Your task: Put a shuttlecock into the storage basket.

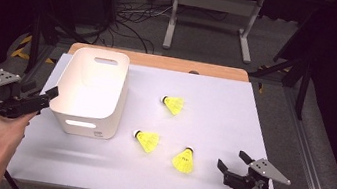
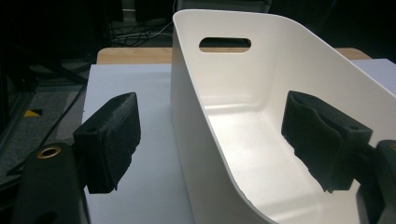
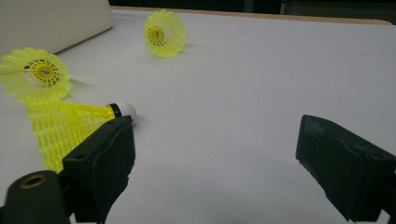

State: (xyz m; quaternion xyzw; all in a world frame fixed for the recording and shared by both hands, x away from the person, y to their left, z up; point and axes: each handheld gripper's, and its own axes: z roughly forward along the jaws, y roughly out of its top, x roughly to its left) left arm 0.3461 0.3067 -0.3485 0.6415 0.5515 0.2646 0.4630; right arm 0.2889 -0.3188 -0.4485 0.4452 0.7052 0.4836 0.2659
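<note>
A white plastic bin (image 1: 91,88) with handle slots stands on the left of the white table (image 1: 218,117). My left gripper (image 1: 45,92) is open and straddles the bin's (image 2: 261,93) near left wall: one jaw is outside, the other inside, and neither clamps the wall (image 2: 210,135). Three yellow shuttlecocks lie right of the bin: a far one (image 1: 174,104), a middle one (image 1: 147,140) and a near one (image 1: 184,160). My right gripper (image 1: 232,160) is open and empty, low over the table just right of the near shuttlecock (image 3: 60,126), whose white cork points towards the left jaw of that gripper (image 3: 215,149).
The bin is empty inside. A wooden strip (image 1: 161,62) shows along the table's far edge. Beyond it are floor cables and a grey frame's legs (image 1: 212,25). Bare white surface stretches over the table's right half (image 3: 280,70).
</note>
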